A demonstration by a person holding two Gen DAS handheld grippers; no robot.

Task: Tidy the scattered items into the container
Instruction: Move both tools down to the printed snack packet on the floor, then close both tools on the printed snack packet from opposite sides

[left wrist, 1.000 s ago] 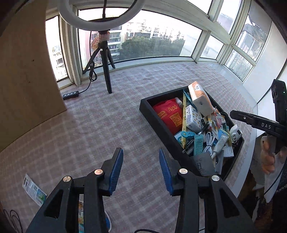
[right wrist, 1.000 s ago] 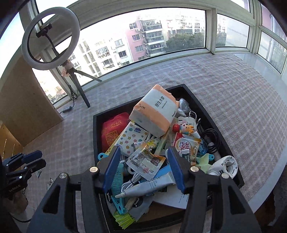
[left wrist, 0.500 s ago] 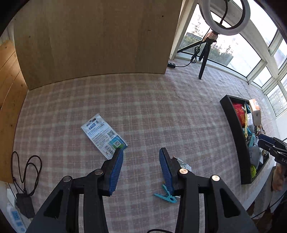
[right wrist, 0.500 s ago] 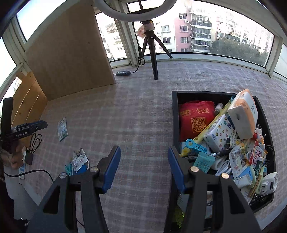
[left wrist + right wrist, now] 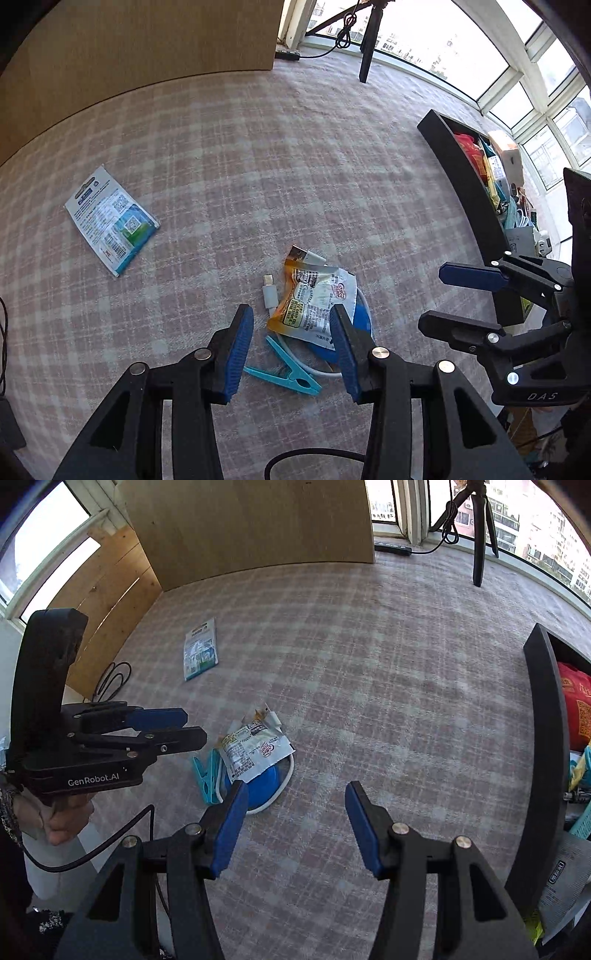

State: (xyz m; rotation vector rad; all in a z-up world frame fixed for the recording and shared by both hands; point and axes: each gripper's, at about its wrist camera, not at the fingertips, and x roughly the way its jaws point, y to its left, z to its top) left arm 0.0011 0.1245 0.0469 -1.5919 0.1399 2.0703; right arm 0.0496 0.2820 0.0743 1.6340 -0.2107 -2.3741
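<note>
A small pile lies on the checked cloth: an orange-and-white snack packet (image 5: 314,301) over a blue disc (image 5: 360,317), a white USB cable (image 5: 271,293) and a teal clothes peg (image 5: 286,371). My left gripper (image 5: 291,347) is open and empty, hovering just over the pile. My right gripper (image 5: 293,827) is open and empty to the right of the pile; the packet (image 5: 256,751) and peg (image 5: 207,775) show in its view. A blue-and-white card packet (image 5: 110,219) lies apart at the left. The black container (image 5: 465,188), full of items, stands at the right.
A ring-light tripod (image 5: 478,535) and a power strip (image 5: 393,548) stand at the back by the window. A wooden board (image 5: 258,524) leans at the back. A black cable (image 5: 112,677) coils at the cloth's left edge.
Both grippers have swung away from the container to the left. The left one has dropped close over the pile. Both stay open and empty.
</note>
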